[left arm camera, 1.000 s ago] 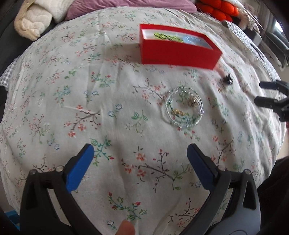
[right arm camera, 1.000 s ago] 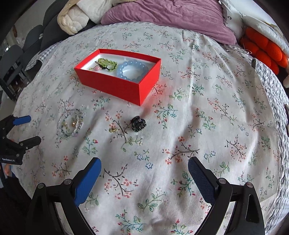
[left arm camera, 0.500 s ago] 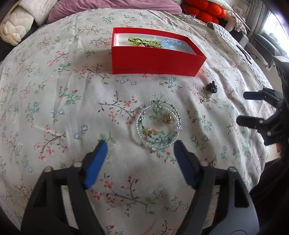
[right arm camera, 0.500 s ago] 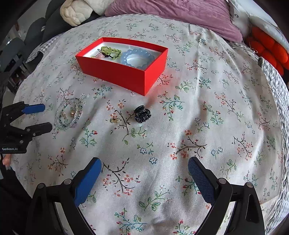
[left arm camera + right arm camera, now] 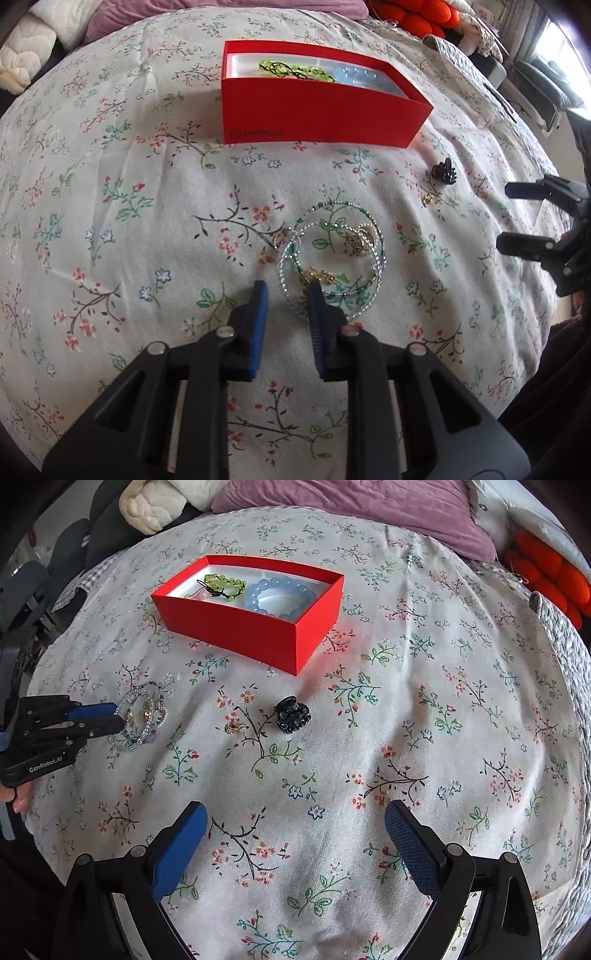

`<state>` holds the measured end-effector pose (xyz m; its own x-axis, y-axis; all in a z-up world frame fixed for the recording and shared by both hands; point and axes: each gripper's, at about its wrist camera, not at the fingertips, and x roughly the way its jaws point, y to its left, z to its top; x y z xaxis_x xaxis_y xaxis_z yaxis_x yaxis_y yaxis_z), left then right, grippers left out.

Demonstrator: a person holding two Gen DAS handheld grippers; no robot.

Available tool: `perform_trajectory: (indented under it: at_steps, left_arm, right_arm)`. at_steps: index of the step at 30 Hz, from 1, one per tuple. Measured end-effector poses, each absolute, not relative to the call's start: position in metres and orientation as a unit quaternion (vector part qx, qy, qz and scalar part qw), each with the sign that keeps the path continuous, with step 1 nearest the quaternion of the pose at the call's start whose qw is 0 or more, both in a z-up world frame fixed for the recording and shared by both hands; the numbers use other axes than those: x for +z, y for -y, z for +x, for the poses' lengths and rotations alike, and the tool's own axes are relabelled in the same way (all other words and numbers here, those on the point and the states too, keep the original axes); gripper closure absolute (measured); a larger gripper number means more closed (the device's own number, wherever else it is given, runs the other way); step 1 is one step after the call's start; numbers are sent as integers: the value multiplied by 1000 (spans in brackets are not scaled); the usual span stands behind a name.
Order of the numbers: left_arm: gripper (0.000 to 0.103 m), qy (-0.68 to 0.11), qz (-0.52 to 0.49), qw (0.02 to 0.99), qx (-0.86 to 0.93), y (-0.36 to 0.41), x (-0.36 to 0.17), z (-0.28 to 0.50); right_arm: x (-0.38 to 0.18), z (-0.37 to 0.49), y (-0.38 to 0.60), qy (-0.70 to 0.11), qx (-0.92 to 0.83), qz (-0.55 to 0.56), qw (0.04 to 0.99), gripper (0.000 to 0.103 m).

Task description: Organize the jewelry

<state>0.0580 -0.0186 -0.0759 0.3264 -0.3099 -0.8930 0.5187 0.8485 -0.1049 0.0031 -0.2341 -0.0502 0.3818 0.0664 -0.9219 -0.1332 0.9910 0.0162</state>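
Note:
A coil of clear and green beaded bracelets with gold charms lies on the floral cloth; it also shows in the right wrist view. My left gripper is partly closed, its fingers straddling the coil's near rim with a gap between them. A red box behind holds a green bead bracelet and a blue bead bracelet. A black hair claw and a small gold earring lie on the cloth. My right gripper is open and empty, short of the claw.
The floral cloth covers a bed. A purple pillow, cream blanket and orange cushion lie at the far edge. The right gripper shows at the right edge of the left wrist view.
My left gripper has moved forward onto the bracelet coil and its jaws have narrowed around the near rim. The right gripper has edged slightly closer to the hair claw, still open.

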Motion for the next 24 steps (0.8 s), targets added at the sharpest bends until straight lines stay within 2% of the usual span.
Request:
perform_trajectory:
  at_steps: [5,6,7,8,22,24]
  left_arm:
    - [81,-505,157,812,-248,38,-79,55]
    - [84,-504,164,812,-245,40,-79,54]
    - [93,-506,166,810,-244,42,-79,54]
    - [97,-511,164,808,-244,43,-79,55]
    - [98,-520,122,816,-222,0,-58,50]
    - [98,-522,116,816,-218,-5,-56,51]
  right_arm:
    - [-48,6,230,-548,62,-26,834,5]
    - [-48,6,229,-547,63,-25,834,5]
    - [-47,7,227,-547,65,-25,835,5]
    - [-46,8,225,-545,67,-24,835,5]
    - [-40,26,176,-530,141,2,836,6]
    - [-43,31,169,-532,150,13,833,8]
